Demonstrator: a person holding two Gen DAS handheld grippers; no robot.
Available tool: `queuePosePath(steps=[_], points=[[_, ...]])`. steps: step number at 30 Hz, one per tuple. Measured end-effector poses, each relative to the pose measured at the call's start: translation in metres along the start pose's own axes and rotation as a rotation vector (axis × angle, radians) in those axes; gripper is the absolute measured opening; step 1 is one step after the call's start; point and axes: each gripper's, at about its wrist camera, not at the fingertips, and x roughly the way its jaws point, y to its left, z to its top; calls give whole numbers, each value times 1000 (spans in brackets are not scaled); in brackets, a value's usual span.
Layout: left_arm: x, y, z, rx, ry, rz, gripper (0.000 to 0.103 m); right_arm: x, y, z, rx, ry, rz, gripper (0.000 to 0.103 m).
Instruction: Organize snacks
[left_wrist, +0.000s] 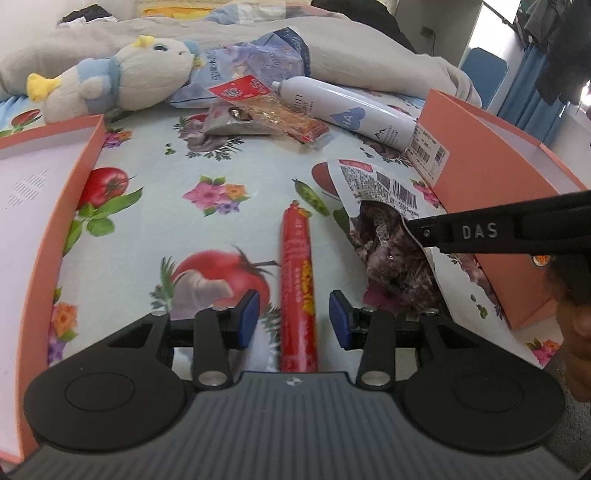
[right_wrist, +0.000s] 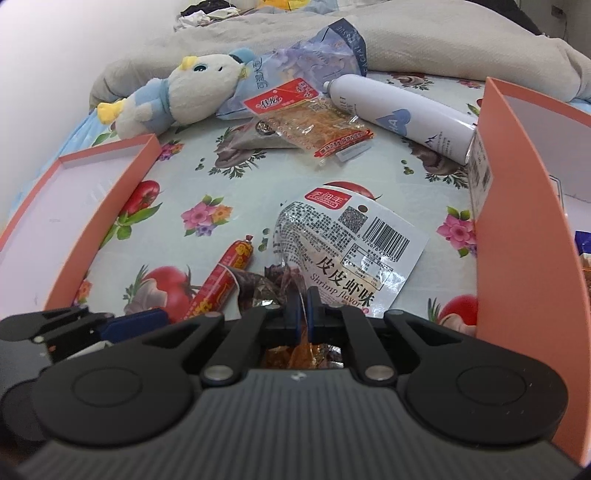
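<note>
Plush duck (left_wrist: 122, 79) lies near white spray bottle (left_wrist: 351, 110).

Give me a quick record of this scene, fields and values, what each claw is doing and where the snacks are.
left claw: open, straddling the red sausage stick
right claw: shut on shrimp flavor snack bag
surface: floral tablecloth
boxes: orange box right, orange lid left
far snacks: spicy strip packet
non-snacks: white spray can, plush duck
</note>
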Motion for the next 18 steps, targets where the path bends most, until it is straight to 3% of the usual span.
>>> queuePosePath(steps=[4, 18], points=[[10, -13, 5, 59, 11, 39, 24, -5, -1, 2, 0, -7, -5, 6], [-21, -12, 35, -43, -31, 18, 23, -50, -4, 21, 9, -80, -19, 6]])
